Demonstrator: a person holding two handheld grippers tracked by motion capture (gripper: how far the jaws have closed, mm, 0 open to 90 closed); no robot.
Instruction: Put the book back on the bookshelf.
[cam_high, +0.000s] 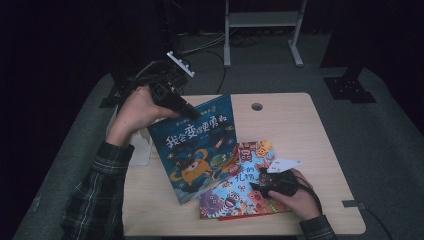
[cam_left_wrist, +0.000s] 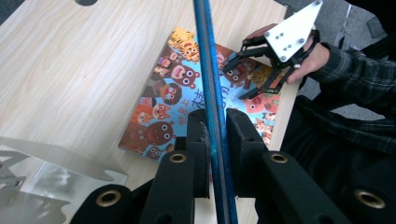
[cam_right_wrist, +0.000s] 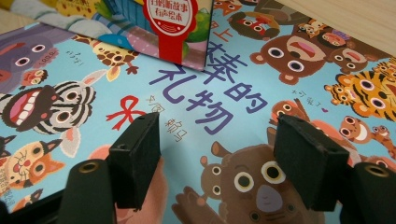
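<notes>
Blue book (cam_high: 197, 145), pinched at its top edge by the left claw (cam_high: 186, 109), stood tilted over the animal book (cam_high: 240, 192) on the table (cam_high: 290, 120). Right claw (cam_high: 260, 184) hovered wide, empty. Next: lift it clear.

Monster picture book (cam_high: 197, 142) held tilted in the left gripper (cam_high: 187, 107), its lower corner overlapping the animal picture book (cam_high: 240, 192), which lies flat on the table (cam_high: 285, 120) near the front edge. Right gripper (cam_high: 262, 180) rests on the flat book's right part. Clear stand (cam_left_wrist: 51, 161) at table's left edge.
</notes>
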